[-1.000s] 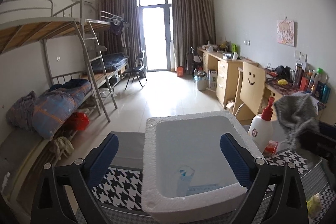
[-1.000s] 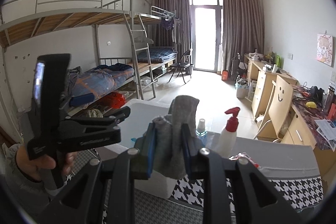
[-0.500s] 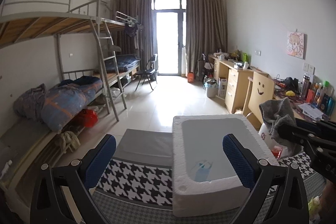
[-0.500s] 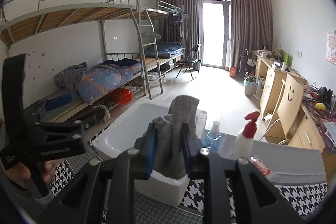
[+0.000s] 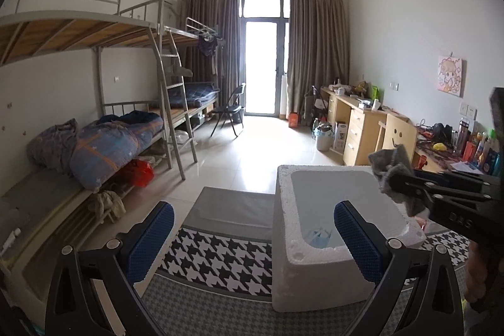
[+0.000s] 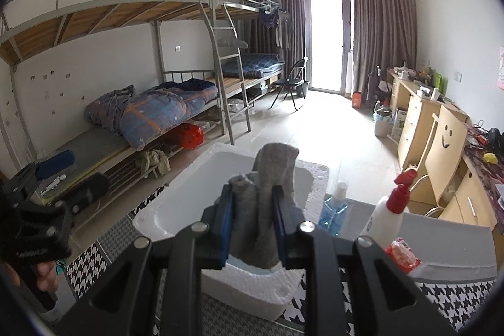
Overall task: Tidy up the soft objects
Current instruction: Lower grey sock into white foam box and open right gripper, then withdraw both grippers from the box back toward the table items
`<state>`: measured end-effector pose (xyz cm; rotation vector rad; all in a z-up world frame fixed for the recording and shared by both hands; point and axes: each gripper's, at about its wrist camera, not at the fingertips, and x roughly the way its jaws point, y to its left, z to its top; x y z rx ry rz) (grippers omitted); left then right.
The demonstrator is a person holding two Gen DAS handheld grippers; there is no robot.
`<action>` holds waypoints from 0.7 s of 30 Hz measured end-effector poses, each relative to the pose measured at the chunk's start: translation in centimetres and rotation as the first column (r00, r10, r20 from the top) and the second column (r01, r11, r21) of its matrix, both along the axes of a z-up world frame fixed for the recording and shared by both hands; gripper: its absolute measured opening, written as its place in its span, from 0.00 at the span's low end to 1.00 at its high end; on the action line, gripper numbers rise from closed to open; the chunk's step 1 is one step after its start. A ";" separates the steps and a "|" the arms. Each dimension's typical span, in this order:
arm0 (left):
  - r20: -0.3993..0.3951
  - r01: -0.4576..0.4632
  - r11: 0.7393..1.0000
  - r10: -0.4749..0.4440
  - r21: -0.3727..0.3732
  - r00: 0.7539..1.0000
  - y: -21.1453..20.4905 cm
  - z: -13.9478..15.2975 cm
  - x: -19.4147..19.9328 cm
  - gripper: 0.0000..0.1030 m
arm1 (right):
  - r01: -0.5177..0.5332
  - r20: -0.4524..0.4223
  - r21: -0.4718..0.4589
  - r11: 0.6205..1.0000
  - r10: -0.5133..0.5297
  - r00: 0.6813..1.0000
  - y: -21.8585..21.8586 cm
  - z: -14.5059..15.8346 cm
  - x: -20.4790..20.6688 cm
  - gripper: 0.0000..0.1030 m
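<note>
**Grey cloth held over the foam box, left side empty**

We're using the white foam box (image 5: pixel 315 266) as our landmark since everything sits around it. It stands on a table covered with a black-and-white houndstooth cloth (image 5: pixel 220 260), and the box is open on top with pale walls inside.

Biggest thing beyond the box: the metal bunk beds (image 6: pixel 132 21), off to its left along the wall, with a rolled blue quilt (image 6: pixel 151 112) on the lower bunk. On the far right of the box runs a row of wooden desks (image 6: pixel 415 118), and a chair back with a smiley face (image 6: pixel 445 137) is closer to the box on that side.

Our right gripper (image 6: pixel 252 210) hangs above the box's near rim, blue pads clamped on a grey sock-like cloth (image 6: pixel 271 178). The cloth sticks up above the pads and droops a bit below them, over the box opening. In the left wrist view the same cloth (image 5: pixel 392 172) shows above the box's right wall.

Our left gripper (image 5: pixel 252 241) is near the box's front-left corner, fingers spread wide with nothing between them; its right finger (image 5: pixel 356 241) is in front of the box's inside.

Just right of the box stand a white spray bottle with a red trigger (image 6: pixel 390 210) and a small blue-liquid bottle (image 6: pixel 334 210). A small red packet (image 6: pixel 401 254) lies by the spray bottle's base. Down inside the box there's a small blue item (image 5: pixel 318 238), too unclear to name.
</note>
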<state>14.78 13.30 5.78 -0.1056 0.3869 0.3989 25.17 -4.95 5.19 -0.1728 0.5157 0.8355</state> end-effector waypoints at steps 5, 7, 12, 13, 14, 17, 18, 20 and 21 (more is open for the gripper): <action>0.006 -0.011 1.000 0.011 0.004 1.000 0.0 -0.2 -0.8 0.99 | -0.020 -0.005 -0.017 1.000 0.020 1.000 1.1 -0.2 0.1 0.26; 0.007 -0.011 1.000 0.011 -0.007 1.000 0.1 -0.5 -1.0 0.99 | -0.024 -0.016 -0.020 1.000 0.023 1.000 1.3 -0.5 0.2 0.27; 0.010 -0.010 1.000 0.010 -0.022 1.000 0.4 -1.2 -1.3 0.99 | -0.035 -0.056 -0.040 0.999 0.033 0.998 2.1 -1.4 0.9 0.36; 0.009 -0.007 1.000 0.007 -0.028 1.000 0.4 -1.4 -1.5 0.99 | -0.039 -0.060 -0.040 0.998 0.036 0.998 2.1 -1.5 1.0 0.40; 0.009 -0.007 0.999 0.007 -0.031 1.000 0.5 -1.6 -1.7 0.99 | -0.039 -0.063 -0.037 0.999 0.037 0.997 2.2 -1.6 1.1 0.47; 0.008 -0.003 0.999 0.003 -0.034 1.000 0.3 -1.9 -2.0 0.99 | -0.033 -0.067 -0.032 0.999 0.030 0.997 2.1 -1.6 1.1 0.67; 0.008 0.000 1.000 0.001 -0.031 1.000 0.2 -2.0 -2.1 0.99 | -0.032 -0.060 -0.017 0.999 0.031 0.998 1.8 -1.4 1.0 0.69; 0.013 -0.002 1.000 0.003 -0.025 1.000 0.1 -2.1 -2.4 0.99 | -0.022 -0.043 -0.012 1.000 0.022 0.999 1.3 -1.1 0.7 0.72; 0.016 -0.002 1.000 0.003 -0.023 1.000 0.0 -2.1 -2.5 0.99 | -0.021 -0.039 -0.011 1.000 0.021 0.999 1.2 -1.1 0.5 0.72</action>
